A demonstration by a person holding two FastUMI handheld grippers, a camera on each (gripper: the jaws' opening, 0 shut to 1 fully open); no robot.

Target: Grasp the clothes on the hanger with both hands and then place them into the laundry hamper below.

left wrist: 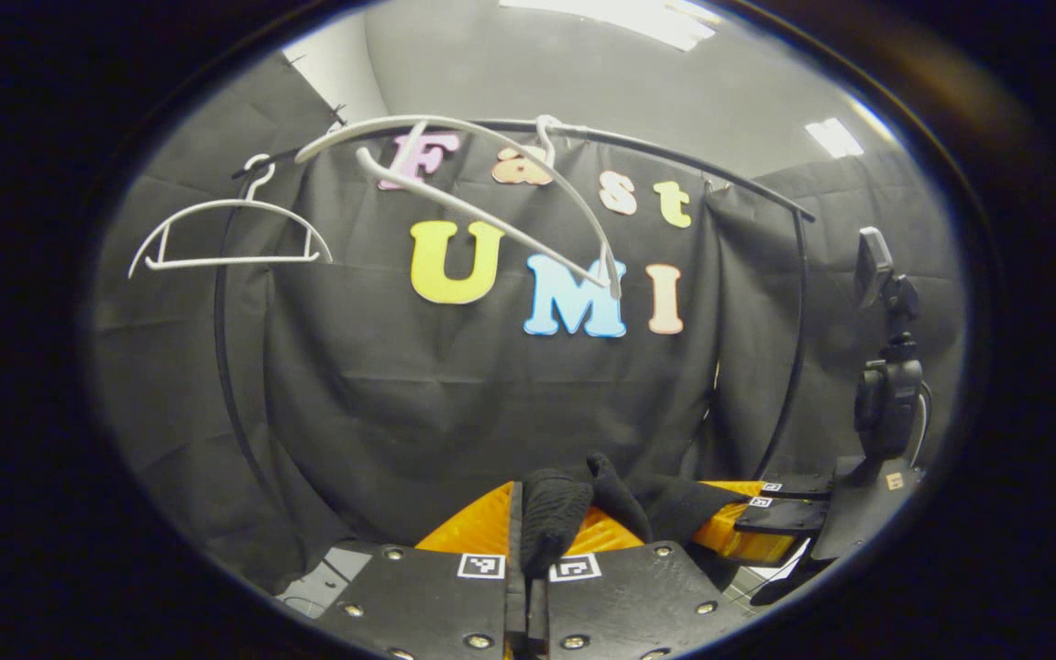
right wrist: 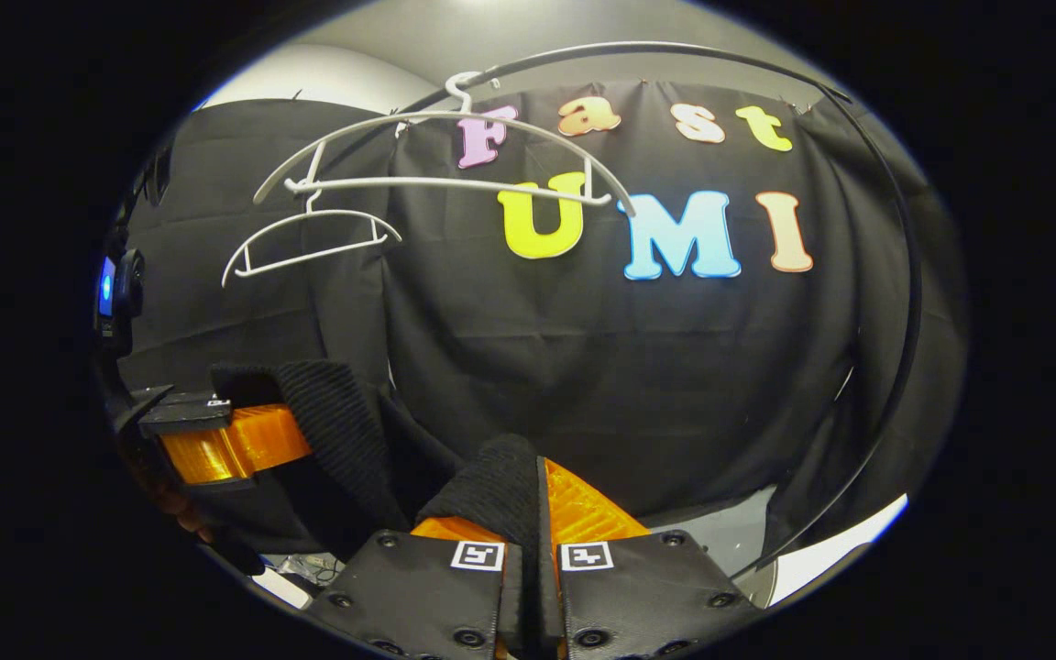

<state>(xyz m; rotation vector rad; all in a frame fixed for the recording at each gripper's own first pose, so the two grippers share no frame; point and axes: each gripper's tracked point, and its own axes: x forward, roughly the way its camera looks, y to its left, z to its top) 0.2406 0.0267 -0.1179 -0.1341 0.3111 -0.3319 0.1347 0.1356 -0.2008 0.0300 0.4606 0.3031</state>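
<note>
A black knit garment (left wrist: pixel 555 513) hangs stretched between my two grippers, off the hangers. In the left gripper view my left gripper (left wrist: pixel 535 527) is shut on one bunched end of it, and the cloth runs right to my right gripper (left wrist: pixel 766 515). In the right gripper view my right gripper (right wrist: pixel 537 500) is shut on the other end of the garment (right wrist: pixel 345 431); the cloth sags leftward to the left gripper (right wrist: pixel 216 431). Two bare white hangers (left wrist: pixel 233 229) (left wrist: pixel 491 188) hang from the black rail (left wrist: pixel 675 156) above; the nearer one is tilted.
The curved black rail (right wrist: pixel 899 302) arches across the booth and comes down on both sides. Black cloth covers the wall behind. A camera mount (left wrist: pixel 885 394) rises from the right gripper. A strip of pale floor (right wrist: pixel 730 541) shows low on the right.
</note>
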